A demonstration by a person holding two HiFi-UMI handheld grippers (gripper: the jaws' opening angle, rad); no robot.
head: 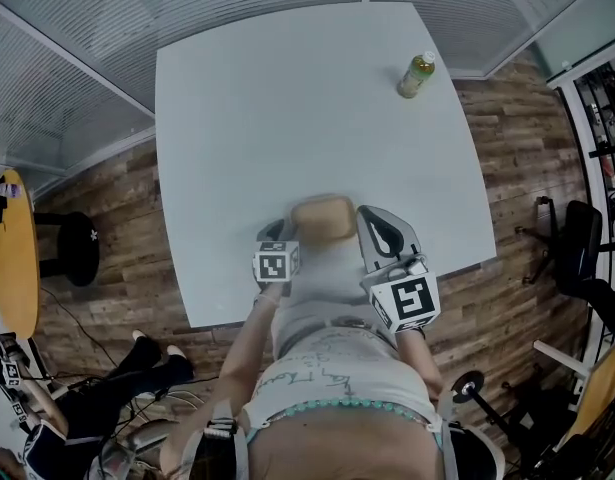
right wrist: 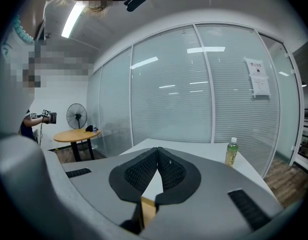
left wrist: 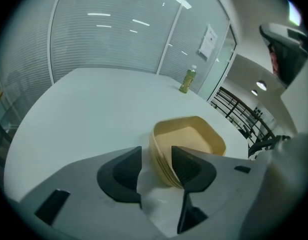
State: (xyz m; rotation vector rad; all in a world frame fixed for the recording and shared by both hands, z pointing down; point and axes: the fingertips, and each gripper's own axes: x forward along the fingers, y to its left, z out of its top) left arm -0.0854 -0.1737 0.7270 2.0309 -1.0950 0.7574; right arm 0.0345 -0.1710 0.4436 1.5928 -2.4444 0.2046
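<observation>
Stack of tan bowls (left wrist: pixel 186 136) sits near the table (head: pixel 287 98) edge; left gripper (left wrist: pixel 156 156) gapes astride its near wall, placed to pinch; right gripper (right wrist: pixel 157 156) clenched alongside.

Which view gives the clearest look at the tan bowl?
The left gripper view: the tan bowl sits mid-frame, rim, ridged side and empty inside plain, its near wall between the parted jaws of the left gripper. The head view shows it blurred from above; the right gripper view only a tan sliver.
</observation>
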